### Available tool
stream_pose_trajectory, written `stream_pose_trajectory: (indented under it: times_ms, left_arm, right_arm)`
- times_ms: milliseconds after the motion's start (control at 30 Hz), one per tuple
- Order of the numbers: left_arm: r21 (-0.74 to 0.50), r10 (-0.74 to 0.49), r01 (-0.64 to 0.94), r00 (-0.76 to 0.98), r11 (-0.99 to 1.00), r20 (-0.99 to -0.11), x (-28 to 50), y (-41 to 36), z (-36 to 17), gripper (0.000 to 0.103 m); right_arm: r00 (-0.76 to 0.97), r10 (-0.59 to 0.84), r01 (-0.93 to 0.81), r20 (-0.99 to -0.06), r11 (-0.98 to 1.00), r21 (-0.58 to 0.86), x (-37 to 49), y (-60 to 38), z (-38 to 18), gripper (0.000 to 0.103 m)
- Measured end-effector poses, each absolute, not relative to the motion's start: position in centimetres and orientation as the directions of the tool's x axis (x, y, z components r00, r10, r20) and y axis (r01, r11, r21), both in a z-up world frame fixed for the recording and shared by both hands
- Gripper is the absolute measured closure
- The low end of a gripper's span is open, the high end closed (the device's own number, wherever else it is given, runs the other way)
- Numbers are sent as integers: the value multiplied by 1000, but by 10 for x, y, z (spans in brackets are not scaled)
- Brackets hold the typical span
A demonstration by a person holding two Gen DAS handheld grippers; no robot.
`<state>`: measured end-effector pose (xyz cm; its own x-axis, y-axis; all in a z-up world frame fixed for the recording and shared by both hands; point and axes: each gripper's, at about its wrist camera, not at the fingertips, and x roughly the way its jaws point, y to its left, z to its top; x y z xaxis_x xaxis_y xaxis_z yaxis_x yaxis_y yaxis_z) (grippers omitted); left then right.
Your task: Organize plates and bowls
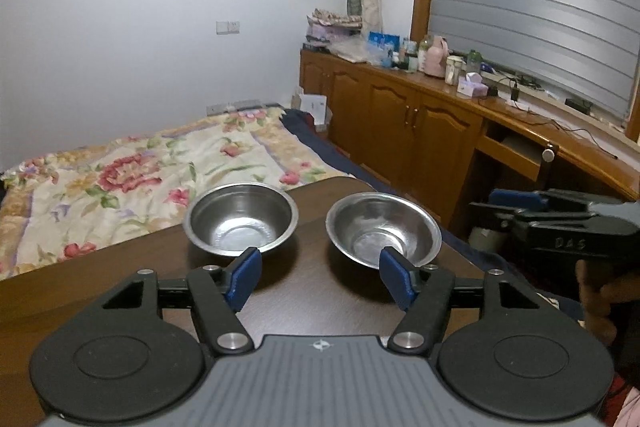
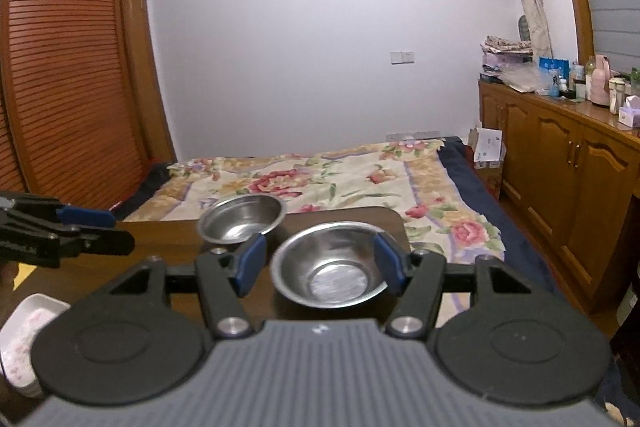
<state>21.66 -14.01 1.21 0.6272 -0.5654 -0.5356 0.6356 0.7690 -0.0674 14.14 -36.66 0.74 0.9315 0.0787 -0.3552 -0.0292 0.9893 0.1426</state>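
Observation:
Two steel bowls stand side by side on a dark wooden table (image 1: 304, 291): the left bowl (image 1: 240, 219) and the right bowl (image 1: 382, 231). My left gripper (image 1: 320, 267) is open just short of them, with only bare tabletop between its blue pads. In the right wrist view the right bowl (image 2: 328, 267) is the nearer one and the left bowl (image 2: 242, 217) sits behind it. My right gripper (image 2: 320, 259) is open and faces the nearer bowl, its pads not pressing on it. A white plate (image 2: 24, 339) with a pink pattern lies at the lower left.
Each gripper shows in the other's view: the right gripper (image 1: 500, 211), the left gripper (image 2: 92, 223). A bed with a floral quilt (image 2: 340, 179) lies past the table's far edge. Wooden cabinets (image 1: 420, 119) run along the right, a slatted wardrobe (image 2: 68, 67) along the left.

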Motion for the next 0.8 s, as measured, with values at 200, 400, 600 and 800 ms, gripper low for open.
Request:
stream_pose_trajectory:
  times_ms: [200,400,600,800]
  left_arm:
    - [-57,-559,662,581,747,-592,244,-168,3,40]
    - [-66,-565,686,537,725,-626,272,-190,-5,43]
    - [-55,-552,701,508,711,-662,296,-208,-15,47]
    - [-56,-528,713,462,699,-713,314,-224,-31,53]
  right_arm:
    - [918,85,-9,-387,981,196,164,-383,-13,42]
    - [903,88,10,-421,974,226,183,-394,-30,42]
    - [898,94,24,-430,965,260,193,-399,-38,42]
    - [890,99,39,-445,956,291,201,-401,-44,42]
